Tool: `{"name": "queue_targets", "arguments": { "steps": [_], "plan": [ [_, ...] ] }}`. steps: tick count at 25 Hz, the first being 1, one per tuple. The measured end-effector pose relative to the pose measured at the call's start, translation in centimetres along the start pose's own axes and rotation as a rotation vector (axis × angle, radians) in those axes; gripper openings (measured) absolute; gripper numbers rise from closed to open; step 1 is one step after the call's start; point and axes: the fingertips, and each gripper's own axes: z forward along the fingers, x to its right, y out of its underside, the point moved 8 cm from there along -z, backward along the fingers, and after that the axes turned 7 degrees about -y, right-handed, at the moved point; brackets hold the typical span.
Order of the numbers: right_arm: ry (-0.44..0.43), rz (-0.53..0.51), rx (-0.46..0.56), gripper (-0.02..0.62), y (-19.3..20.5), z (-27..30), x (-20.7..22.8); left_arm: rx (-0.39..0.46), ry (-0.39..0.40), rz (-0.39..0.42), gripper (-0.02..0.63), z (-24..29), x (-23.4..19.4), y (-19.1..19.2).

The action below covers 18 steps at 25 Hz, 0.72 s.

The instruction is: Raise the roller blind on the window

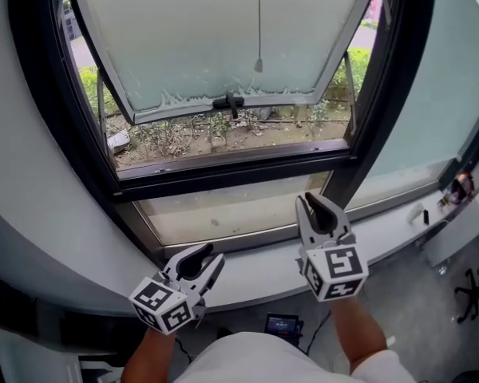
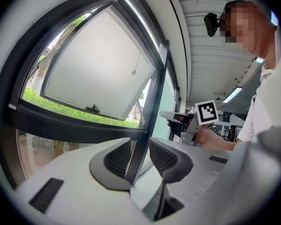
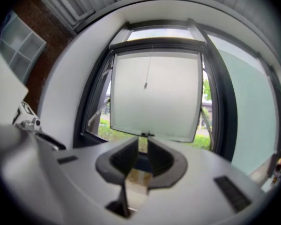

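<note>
**While parked low at the sill: both grippers empty, cord untouched**

Reading left gripper (image 1: 214, 255) as wide open. Nothing between the jaws, only the far window post (image 2: 152, 102) seen through the gap. Same verdict for right gripper (image 1: 311, 200): narrower gap, pads not meeting, nothing pinched. Both level, aimed at the window, hovering over the window sill (image 1: 255, 274), apart from each other.

No fabric of the roller blind seen over the glass in any view. Likely rolled up above the head view's top edge, but cannot tell how far. Only its pull cord (image 1: 259, 18) visible, hanging down the middle in front of the frosted sash (image 1: 184, 46), with the cord weight (image 1: 259, 65) ending above the sash handle (image 1: 229, 102).

Cord dead centre above the jaws in the right gripper view. Probably lined up on purpose, the narrow gap suiting a thin cord. Well below the weight though, so needs a reach up before any pinch. Main risk: slipping off so thin a cord.
</note>
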Motion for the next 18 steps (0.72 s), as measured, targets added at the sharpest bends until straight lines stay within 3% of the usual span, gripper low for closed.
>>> {"name": "queue_targets", "arguments": {
  "steps": [10,18],
  "plan": [
    [-0.108,0.073,-0.104,0.071,4.7,-5.5,2.7,0.012,-0.069,-0.066,0.138,0.6,6.9,3.2],
    [-0.184,0.114,-0.165,0.069,8.4,-10.7,3.6,-0.004,-0.124,-0.071,0.138,-0.5,12.8,5.9]
  ]
}}
